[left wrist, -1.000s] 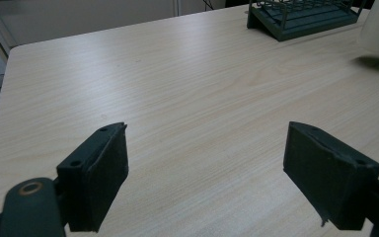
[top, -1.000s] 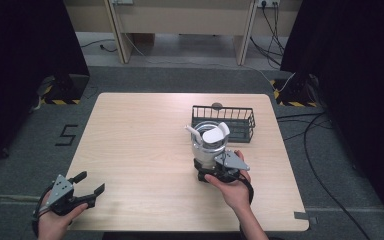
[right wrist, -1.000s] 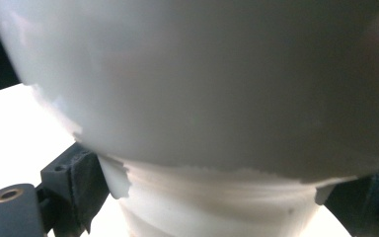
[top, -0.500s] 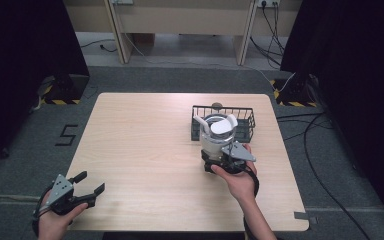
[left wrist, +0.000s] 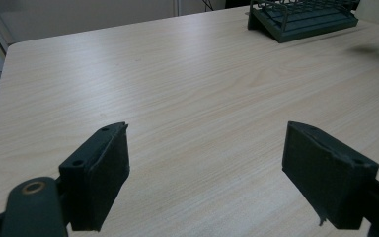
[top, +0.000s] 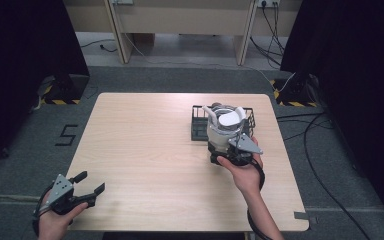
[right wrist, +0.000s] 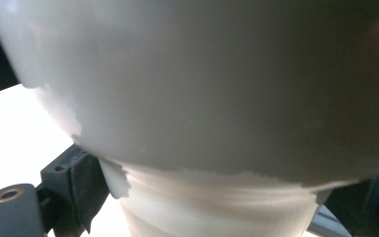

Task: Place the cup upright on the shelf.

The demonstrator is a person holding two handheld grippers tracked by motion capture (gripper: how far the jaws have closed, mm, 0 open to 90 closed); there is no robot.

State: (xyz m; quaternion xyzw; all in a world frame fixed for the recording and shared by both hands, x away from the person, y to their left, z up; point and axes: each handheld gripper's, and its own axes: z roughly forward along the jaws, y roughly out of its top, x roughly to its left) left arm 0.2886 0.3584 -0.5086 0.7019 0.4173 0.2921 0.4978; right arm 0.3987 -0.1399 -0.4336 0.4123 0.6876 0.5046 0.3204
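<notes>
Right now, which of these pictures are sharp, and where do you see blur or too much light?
High view: evenly lit, a little soft; the white vessel reads clearly against the dark wire basket. Left gripper view: sharp jaws and wood grain on the table, one dark smear at far right. Right gripper view: the vessel is too close, blurred, and the table at left is washed out white.

White cup [top: 224, 129], upright, over dark wire basket [top: 198, 123]

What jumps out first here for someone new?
The white cup-like object clamped in the right gripper, held at the near edge of the dark wire basket on the table's right side; in the right gripper view it looms right up against the camera. Next, the left gripper at the table's near left corner, jaws wide open with nothing between them.
</notes>
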